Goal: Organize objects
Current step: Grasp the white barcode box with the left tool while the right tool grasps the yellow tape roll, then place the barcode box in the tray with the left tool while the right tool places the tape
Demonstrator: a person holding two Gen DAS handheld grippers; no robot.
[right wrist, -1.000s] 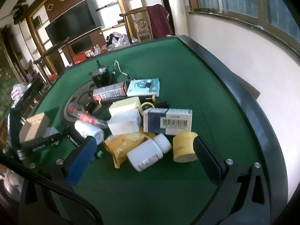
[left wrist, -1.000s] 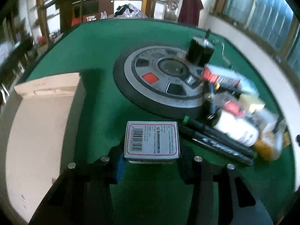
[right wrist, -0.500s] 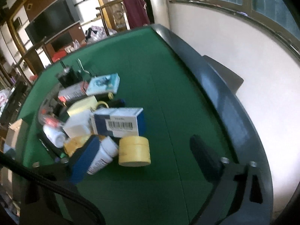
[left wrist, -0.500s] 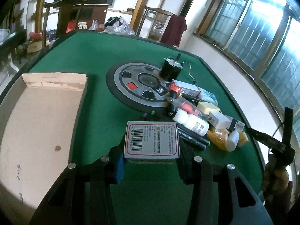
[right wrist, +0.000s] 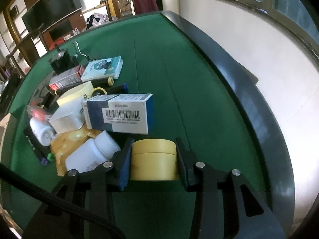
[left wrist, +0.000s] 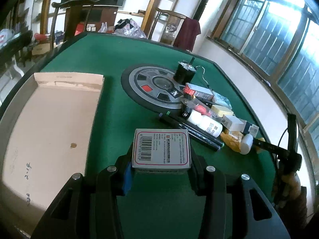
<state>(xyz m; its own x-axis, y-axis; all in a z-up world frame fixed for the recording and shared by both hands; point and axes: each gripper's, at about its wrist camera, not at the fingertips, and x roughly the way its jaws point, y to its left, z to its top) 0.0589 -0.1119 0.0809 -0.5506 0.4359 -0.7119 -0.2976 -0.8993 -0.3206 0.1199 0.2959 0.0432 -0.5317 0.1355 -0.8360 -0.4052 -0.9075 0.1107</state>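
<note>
Right wrist view: your right gripper point(right wrist: 153, 159) is closing around a yellow jar point(right wrist: 154, 160), which lies on its side between the fingers point(right wrist: 122, 167), lid end away from you. The pads sit at its flanks; I cannot tell whether they press yet. It looks like hard, smooth plastic, light and round, so it may roll or slip; take it across the middle of the body. A blue box point(right wrist: 119, 115) lies just beyond the fingertips, a white bottle point(right wrist: 91, 155) just left of them. In the left wrist view, your left gripper point(left wrist: 161, 159) clamps a small carton point(left wrist: 161, 148) by its sides: stiff, light card. The tray point(left wrist: 49, 119) lies left of those fingers.
</note>
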